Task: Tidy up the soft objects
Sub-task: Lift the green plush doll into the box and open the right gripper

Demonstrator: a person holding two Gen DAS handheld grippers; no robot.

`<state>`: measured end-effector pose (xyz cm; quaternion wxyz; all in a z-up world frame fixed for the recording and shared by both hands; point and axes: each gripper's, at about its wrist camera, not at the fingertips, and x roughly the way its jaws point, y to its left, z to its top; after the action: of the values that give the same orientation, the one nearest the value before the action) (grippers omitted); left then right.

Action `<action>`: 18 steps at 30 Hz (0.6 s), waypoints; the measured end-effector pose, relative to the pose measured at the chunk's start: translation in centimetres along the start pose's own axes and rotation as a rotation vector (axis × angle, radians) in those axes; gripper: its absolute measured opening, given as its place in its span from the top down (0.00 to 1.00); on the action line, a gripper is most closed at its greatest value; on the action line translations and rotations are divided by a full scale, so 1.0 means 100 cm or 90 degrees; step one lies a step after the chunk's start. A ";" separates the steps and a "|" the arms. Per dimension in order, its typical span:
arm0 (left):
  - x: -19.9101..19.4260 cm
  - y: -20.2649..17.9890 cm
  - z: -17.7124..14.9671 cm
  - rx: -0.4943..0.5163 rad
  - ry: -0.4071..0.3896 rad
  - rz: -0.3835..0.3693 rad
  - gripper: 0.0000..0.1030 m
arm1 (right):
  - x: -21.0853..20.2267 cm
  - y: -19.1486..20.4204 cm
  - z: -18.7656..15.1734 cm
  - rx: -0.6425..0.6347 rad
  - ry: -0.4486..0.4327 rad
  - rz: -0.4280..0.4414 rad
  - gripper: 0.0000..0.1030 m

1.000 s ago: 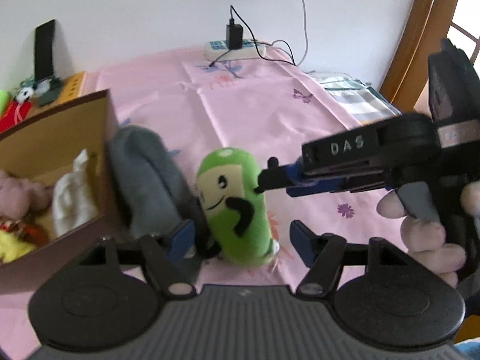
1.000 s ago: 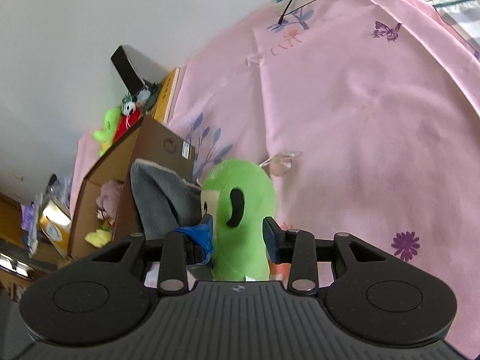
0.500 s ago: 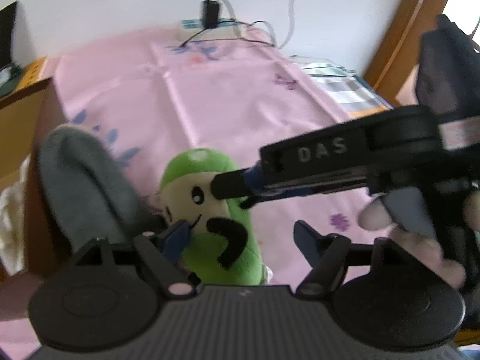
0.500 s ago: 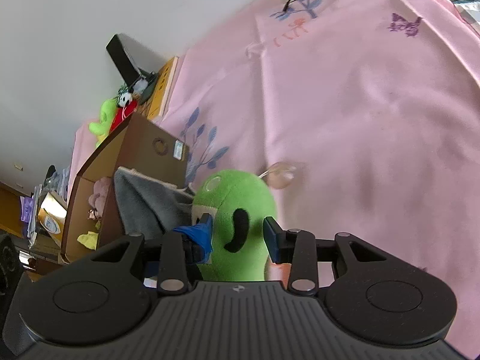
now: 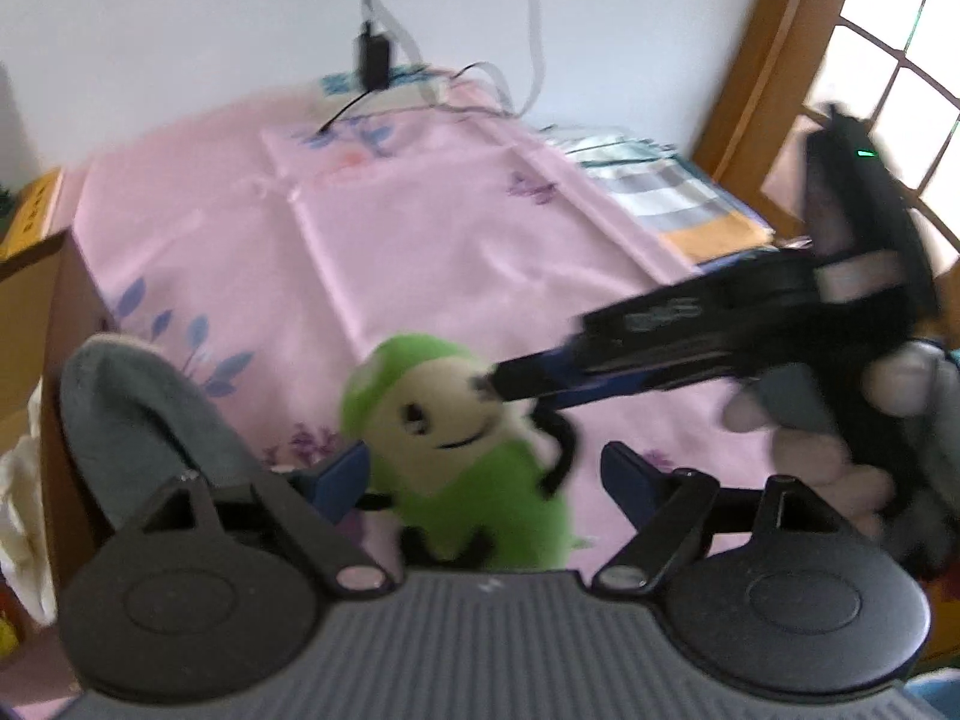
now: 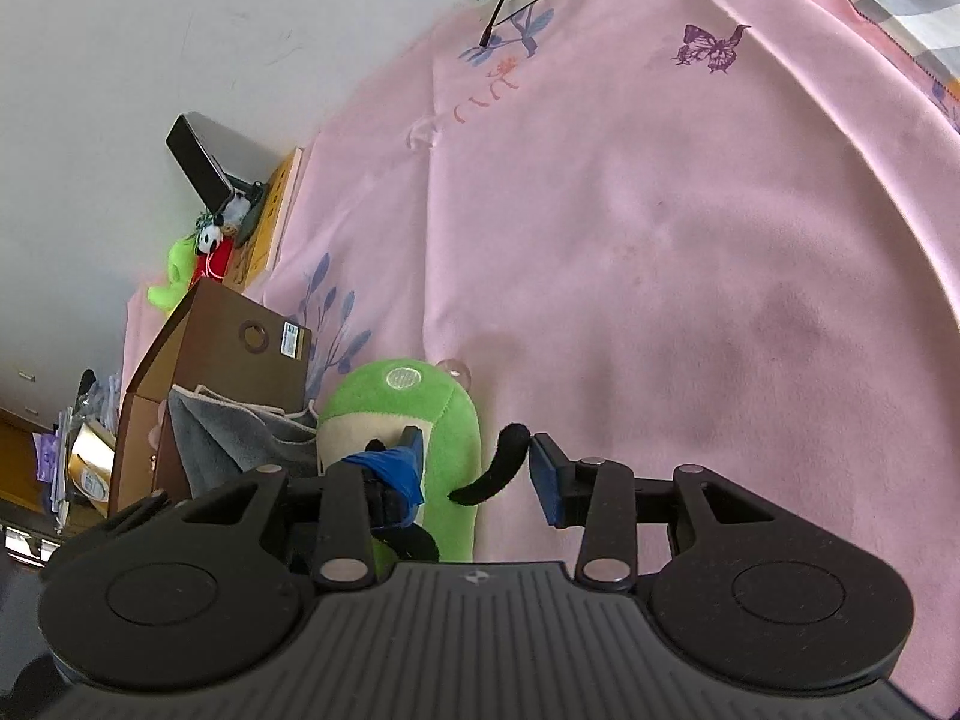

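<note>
A green plush toy [image 5: 456,450] with a cream face and black arms stands on the pink cloth [image 5: 420,252]. It sits between the fingers of my left gripper [image 5: 483,474], whose jaws are opening; the right pad is clear of it. My right gripper [image 5: 504,381] reaches in from the right, its tip at the toy's head. In the right wrist view the plush toy [image 6: 450,420] is between the right gripper's [image 6: 477,468] opening jaws. The left pad lies against its face, and the right pad is off the body, by a black arm. A grey cloth [image 5: 138,414] hangs over the box wall.
An open cardboard box [image 6: 204,360] with soft things stands left of the toy. A power strip with a charger [image 5: 384,78] lies at the back wall. Folded striped fabric [image 5: 660,204] and a wooden door frame [image 5: 756,90] are at right. A person's hand [image 5: 798,456] holds the right gripper.
Both grippers' jaws have widened around the plush toy. The left view has swung right, so the box slid to the edge. The toy's face now tilts up; the right gripper has sunk.
</note>
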<state>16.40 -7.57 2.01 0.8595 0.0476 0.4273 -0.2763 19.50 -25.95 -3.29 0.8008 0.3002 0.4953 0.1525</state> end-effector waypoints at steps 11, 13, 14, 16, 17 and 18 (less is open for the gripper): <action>0.038 0.028 0.011 -0.071 0.044 -0.015 0.27 | 0.002 -0.018 -0.001 0.089 0.033 0.051 0.77; 0.036 0.025 0.008 -0.068 0.040 -0.018 0.27 | 0.001 -0.023 -0.004 0.114 0.038 0.060 0.77; 0.035 0.023 0.007 -0.065 0.038 -0.021 0.27 | -0.001 -0.024 -0.005 0.124 0.039 0.067 0.77; 0.032 0.019 0.006 -0.058 0.033 -0.023 0.27 | -0.005 -0.025 -0.010 0.143 0.042 0.087 0.77; 0.029 0.018 0.005 -0.056 0.031 -0.024 0.27 | -0.008 -0.025 -0.012 0.148 0.040 0.092 0.78; 0.027 0.016 0.005 -0.056 0.027 -0.026 0.27 | -0.012 -0.022 -0.015 0.147 0.038 0.092 0.78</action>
<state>18.87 -7.59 -0.02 0.8457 0.0068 0.4581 -0.2739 17.55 -27.83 -4.36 0.7331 0.4203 0.5101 0.1605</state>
